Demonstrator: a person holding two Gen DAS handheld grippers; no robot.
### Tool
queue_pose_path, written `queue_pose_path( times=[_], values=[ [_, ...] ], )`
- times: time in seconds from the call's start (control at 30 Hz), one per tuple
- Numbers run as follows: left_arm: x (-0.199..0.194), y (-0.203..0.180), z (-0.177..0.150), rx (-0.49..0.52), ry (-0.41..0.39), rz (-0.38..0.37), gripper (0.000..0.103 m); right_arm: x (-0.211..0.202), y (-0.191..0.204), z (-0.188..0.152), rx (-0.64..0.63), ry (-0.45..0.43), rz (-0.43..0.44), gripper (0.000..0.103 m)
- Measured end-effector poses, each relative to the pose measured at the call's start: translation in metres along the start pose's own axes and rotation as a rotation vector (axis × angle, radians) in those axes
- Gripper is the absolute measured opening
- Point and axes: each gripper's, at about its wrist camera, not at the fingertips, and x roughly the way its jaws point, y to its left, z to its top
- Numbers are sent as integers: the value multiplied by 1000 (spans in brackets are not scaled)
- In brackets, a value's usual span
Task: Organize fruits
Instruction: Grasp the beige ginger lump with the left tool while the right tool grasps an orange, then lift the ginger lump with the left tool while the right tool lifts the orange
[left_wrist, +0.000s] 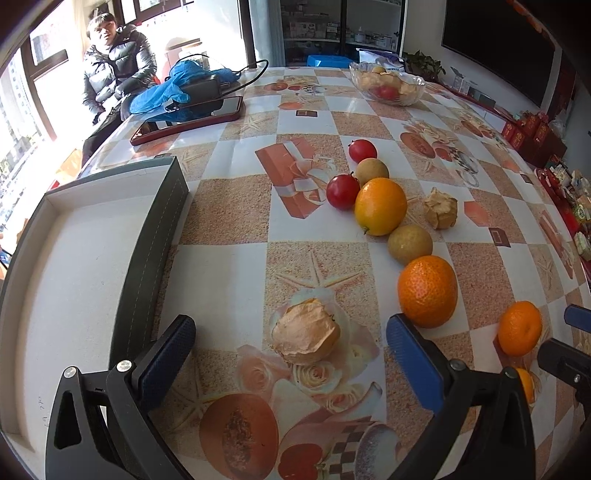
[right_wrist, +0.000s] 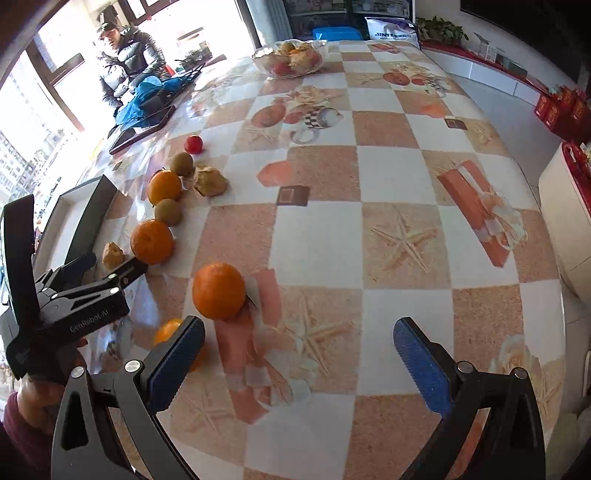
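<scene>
Your left gripper (left_wrist: 291, 354) holds its fingers wide apart around a papery husked fruit (left_wrist: 306, 331) on the bench (left_wrist: 229, 221), beside the open box (left_wrist: 74, 258). Your right gripper (right_wrist: 299, 354) is likewise spread and empty, with a mandarin (right_wrist: 218, 290) just ahead of its left finger. The remaining fruits (left_wrist: 380, 206) lie in a curved row on the bench.
</scene>
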Motion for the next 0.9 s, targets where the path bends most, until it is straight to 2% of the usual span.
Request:
queue_pose_path(
  times=[0.1, 0.17, 0.23, 0.3, 0.33, 0.37, 0.43, 0.53, 0.6, 0.73, 0.9],
  values=[
    [-1, -1, 0, 1, -9, -10, 97, 8, 18, 6, -39, 13, 3, 98],
    [-2, -2, 1, 0, -19, -1, 92, 16, 27, 8, -59, 37, 31, 77],
    [-5, -3, 1, -1, -29, -20, 77, 30, 45, 12, -98, 33, -14, 74],
    [-9, -7, 0, 2, -39, -18, 51, 29, 50, 10, -142, 29, -48, 62],
    [-11, -9, 0, 12, -44, -27, 42, 29, 51, 9, -160, 23, -55, 51],
    [-12, -11, -1, 20, -48, -23, 27, 29, 52, 8, -170, 18, -65, 36],
    [-15, -13, -4, 22, -47, -18, 27, 28, 48, 8, -162, 12, -48, 37],
    [-22, -9, -13, 2, -48, -74, 27, 22, 33, 5, -114, 0, 16, 37],
    [-28, -6, -24, 10, -50, -82, 27, 18, 19, 2, -82, -4, 46, 37],
    [-39, -2, -44, 6, -65, -66, 27, 7, 0, -13, -75, -25, 10, 37],
    [-45, -6, -57, 12, -84, -40, 27, 3, -4, -29, -122, -54, -52, 37]
  ],
)
